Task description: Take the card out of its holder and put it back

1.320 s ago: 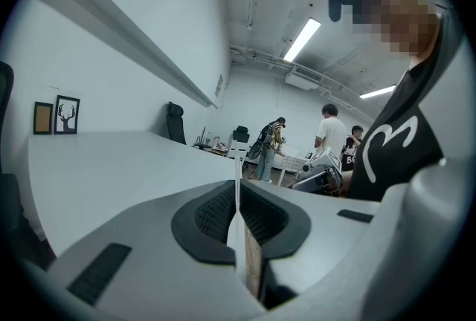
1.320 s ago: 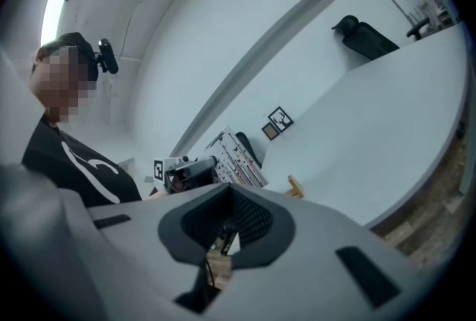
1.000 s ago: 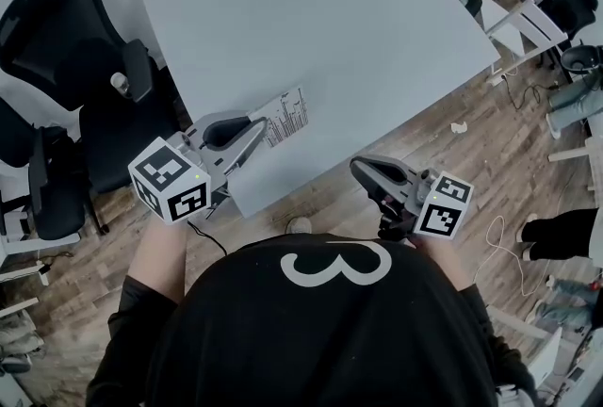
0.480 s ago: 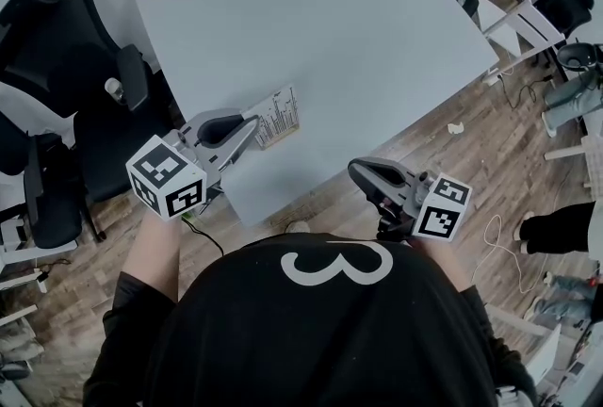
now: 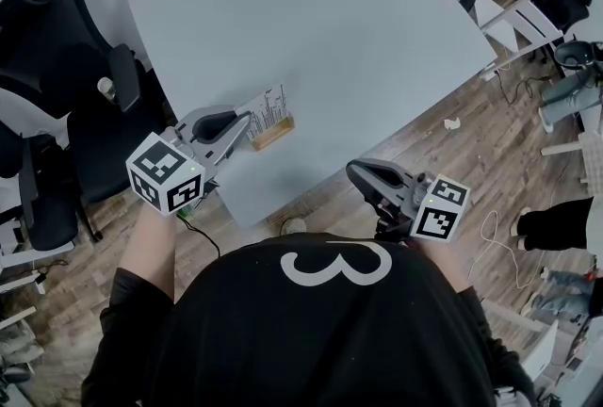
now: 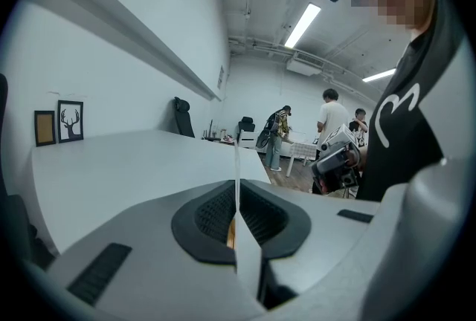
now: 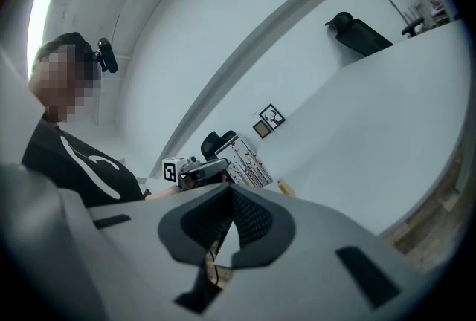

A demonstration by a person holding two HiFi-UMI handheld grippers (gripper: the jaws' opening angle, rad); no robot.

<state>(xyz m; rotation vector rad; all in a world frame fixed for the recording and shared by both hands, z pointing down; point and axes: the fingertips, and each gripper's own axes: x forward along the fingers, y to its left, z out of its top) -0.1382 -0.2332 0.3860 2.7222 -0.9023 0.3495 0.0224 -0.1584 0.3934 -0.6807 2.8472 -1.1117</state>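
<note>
The wide white worktop (image 5: 358, 38) carries only the task's things. The right gripper (image 5: 356, 173) hangs off its near edge, jaws together on nothing. The left gripper (image 5: 247, 120) has its jaws clamped on the card (image 5: 267, 106), whose lower edge meets the wooden holder (image 5: 272, 133). Reinsertion looks nearly done, with seating and release left.

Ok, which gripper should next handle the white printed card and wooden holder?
Left: left gripper clamps the white printed card at the wooden holder; right gripper sits empty, off the table.

Fine dark print on the thin white card (image 5: 268, 106) is too small to read. In the left gripper view, the left gripper (image 6: 236, 193) hides all but a sliver of the small wooden holder (image 6: 230, 235).
</note>
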